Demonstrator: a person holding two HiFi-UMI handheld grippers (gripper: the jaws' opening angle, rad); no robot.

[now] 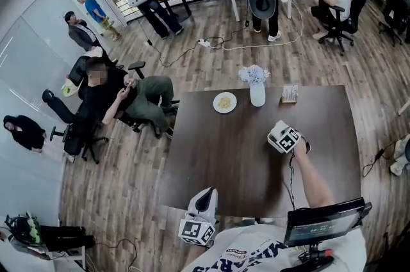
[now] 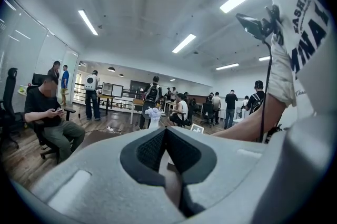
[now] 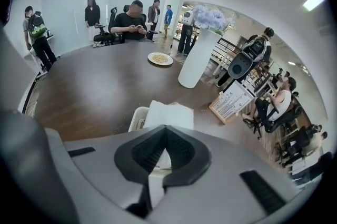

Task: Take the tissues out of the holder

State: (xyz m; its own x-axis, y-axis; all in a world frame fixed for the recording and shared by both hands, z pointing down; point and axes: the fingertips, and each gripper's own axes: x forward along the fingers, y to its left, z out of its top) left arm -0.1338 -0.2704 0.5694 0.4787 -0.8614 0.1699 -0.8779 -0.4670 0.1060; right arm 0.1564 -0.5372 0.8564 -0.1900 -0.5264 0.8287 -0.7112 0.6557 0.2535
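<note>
The right gripper is pinching a white tissue between closed jaws, just over the white holder. The jaws are hiding most of the holder on the brown table. The left gripper is sitting closed, holding nothing.

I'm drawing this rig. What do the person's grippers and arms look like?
The left gripper and right gripper have light grey shells and dark textured fingers. Each carries a white cube with black square markers. A black cable trails beside the right forearm. The person wears a white short-sleeved shirt with dark lettering.
</note>
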